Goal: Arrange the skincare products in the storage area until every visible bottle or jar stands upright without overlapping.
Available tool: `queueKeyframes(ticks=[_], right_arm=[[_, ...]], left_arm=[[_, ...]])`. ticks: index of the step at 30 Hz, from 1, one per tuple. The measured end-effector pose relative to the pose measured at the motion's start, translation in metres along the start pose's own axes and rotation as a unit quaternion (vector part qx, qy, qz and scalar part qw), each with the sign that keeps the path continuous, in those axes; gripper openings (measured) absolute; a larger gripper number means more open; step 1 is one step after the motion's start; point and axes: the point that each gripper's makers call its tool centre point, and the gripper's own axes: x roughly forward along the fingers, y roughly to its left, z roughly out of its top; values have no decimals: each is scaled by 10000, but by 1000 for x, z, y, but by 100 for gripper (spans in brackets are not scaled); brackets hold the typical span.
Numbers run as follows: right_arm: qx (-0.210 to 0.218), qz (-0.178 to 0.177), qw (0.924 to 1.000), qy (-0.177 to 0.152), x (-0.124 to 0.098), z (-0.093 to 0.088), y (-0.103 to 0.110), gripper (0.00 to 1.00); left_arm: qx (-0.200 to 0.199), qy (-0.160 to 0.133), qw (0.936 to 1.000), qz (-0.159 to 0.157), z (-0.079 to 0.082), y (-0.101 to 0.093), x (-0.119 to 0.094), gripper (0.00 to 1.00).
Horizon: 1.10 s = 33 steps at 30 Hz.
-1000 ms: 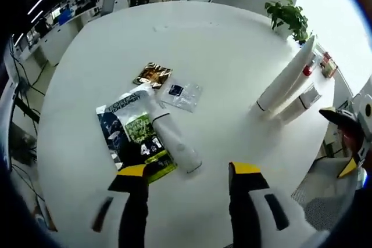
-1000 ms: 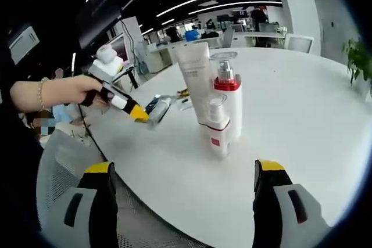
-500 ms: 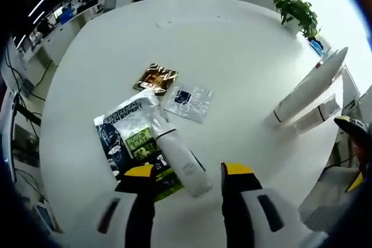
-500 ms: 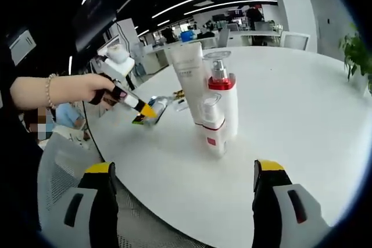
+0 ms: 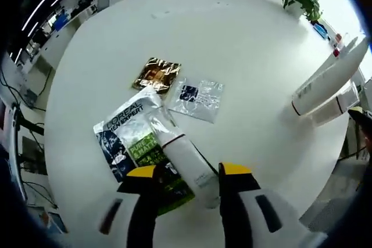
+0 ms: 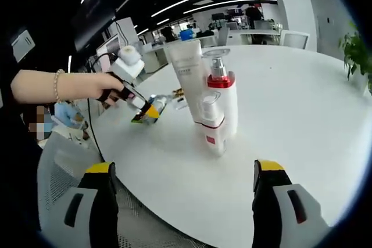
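Your left gripper (image 5: 186, 172), jaws spread, straddles the fallen white tube (image 5: 185, 158), whose long axis runs forward between them.

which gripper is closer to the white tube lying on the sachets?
Left. The left gripper has its fingers on either side of the lying white tube; the right gripper sits back by the upright bottles.

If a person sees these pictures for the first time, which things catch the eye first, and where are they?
A white tube lies flat on a dark printed packet, between the jaws of the left gripper. Toward the table's other side, a tall white tube and two red-trimmed pump bottles stand upright, close together. A gold sachet and a clear sachet lie beyond the packet.
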Motion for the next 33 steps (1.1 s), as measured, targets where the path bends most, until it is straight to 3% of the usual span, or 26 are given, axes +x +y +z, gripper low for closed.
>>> queueKeyframes(ticks=[5,9,13,22,33], right_arm=[[25,-18,10000,1,0,0,-1,98],[29,-26,10000,12,0,-1,-1,97],[38,-40,10000,5,0,-1,-2,97],[36,-36,10000,4,0,-1,-2,97],[6,-19,10000,13,1,-2,-1,97]], left_arm=[[-16,33,10000,-63,-3,-6,-6,35],[-4,13,9999,-168,-5,-12,-10,26],[-37,2,9998,-212,-2,-7,-4,25],[-477,-95,9978,-459,-5,2,-2,22],[-1131,-326,9899,-791,-10,14,-4,20]])
